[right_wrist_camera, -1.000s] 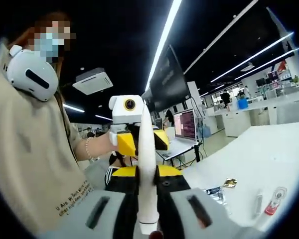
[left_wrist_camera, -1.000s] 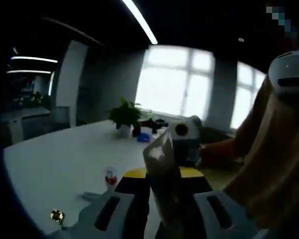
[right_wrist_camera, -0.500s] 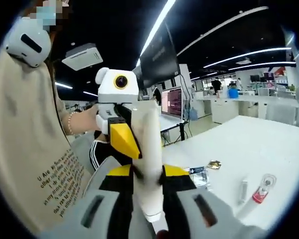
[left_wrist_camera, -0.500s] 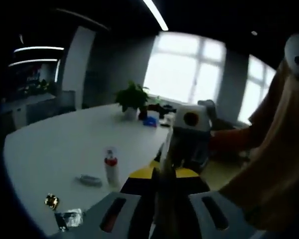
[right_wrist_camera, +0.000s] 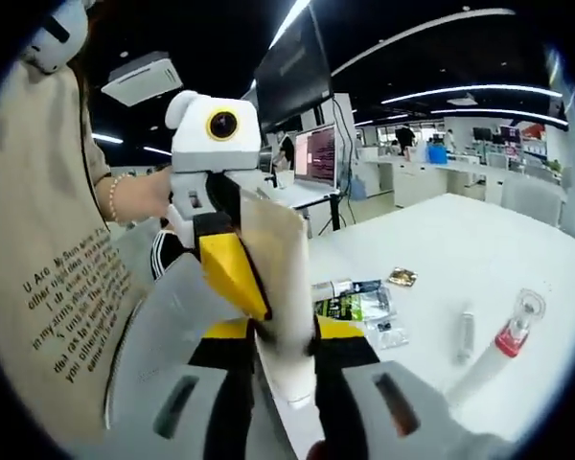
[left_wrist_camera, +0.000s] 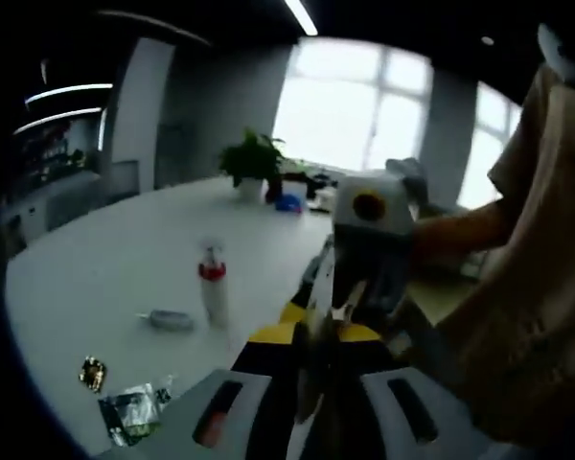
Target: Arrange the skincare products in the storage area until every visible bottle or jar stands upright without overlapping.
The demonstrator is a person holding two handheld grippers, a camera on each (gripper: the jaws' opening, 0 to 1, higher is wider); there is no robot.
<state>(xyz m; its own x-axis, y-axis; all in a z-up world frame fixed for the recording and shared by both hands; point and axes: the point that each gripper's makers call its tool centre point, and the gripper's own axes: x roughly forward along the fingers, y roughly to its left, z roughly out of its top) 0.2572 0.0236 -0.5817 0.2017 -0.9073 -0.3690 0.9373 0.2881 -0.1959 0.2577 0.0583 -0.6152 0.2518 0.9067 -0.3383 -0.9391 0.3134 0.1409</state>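
A white squeeze tube [right_wrist_camera: 280,287] is held in the air between both grippers. My right gripper [right_wrist_camera: 286,337] is shut on its lower, capped end. My left gripper [right_wrist_camera: 238,280] comes in from the left, its yellow jaw pressed on the tube's flat upper end. In the left gripper view the tube [left_wrist_camera: 314,356] shows edge-on between the jaws of my left gripper [left_wrist_camera: 311,335], with the right gripper [left_wrist_camera: 350,297] just beyond. A pump bottle [left_wrist_camera: 212,290] with a red collar stands upright on the white table [left_wrist_camera: 96,278]. A small tube [left_wrist_camera: 170,319] lies beside it.
A gold sachet [left_wrist_camera: 92,372] and several foil packets [left_wrist_camera: 134,414] lie near the table's edge. In the right gripper view the packets [right_wrist_camera: 356,302], sachet [right_wrist_camera: 401,278], small tube [right_wrist_camera: 465,335] and pump bottle [right_wrist_camera: 503,350] sit at the right. A person's beige sleeve [left_wrist_camera: 527,287] is close by.
Both views have tipped down, so more of the table shows. The tube has turned its broad face to the right gripper view. The left gripper sits closer along the tube.
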